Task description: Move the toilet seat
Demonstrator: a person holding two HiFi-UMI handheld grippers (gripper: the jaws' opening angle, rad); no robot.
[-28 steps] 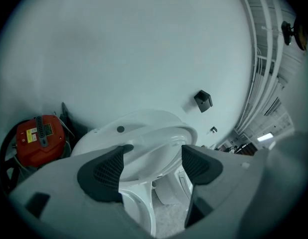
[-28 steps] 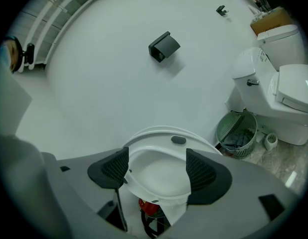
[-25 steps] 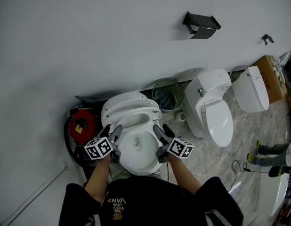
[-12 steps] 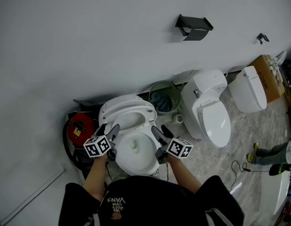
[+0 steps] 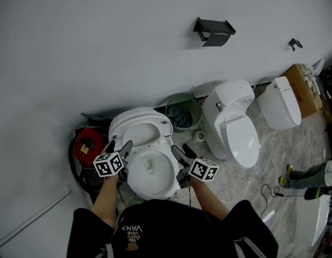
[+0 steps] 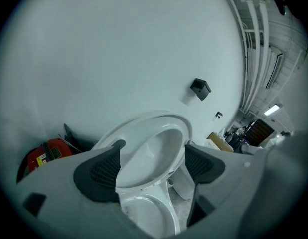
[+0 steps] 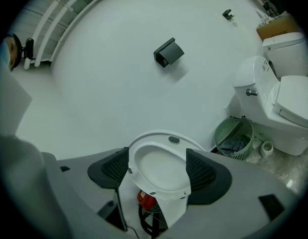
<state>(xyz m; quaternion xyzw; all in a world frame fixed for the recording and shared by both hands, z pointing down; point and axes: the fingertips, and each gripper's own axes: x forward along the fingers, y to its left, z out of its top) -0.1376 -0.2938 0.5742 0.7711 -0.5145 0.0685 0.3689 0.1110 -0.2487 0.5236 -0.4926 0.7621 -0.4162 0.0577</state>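
At far left a red canister (image 5: pixel 88 144) sat by the wall. My left gripper (image 5: pixel 118 148) was beside the bowl (image 5: pixel 150 171). Its jaws were opening and pressed on nothing, though its own view framed the seat (image 6: pixel 154 128) between the pads. The seat stood raised, tilted back toward the wall above the bowl. My right gripper (image 5: pixel 183 150) hung at the bowl's other side, jaws spread wide and gripping nothing. Only its view showed the canister under the seat's edge. Only the head view showed both grippers flanking the bowl. Right of them stood a green basket (image 5: pixel 182 112), then a second toilet (image 5: pixel 233 125). The left gripper view lost both behind its jaw. A black holder (image 5: pixel 213 31) hung on the wall.
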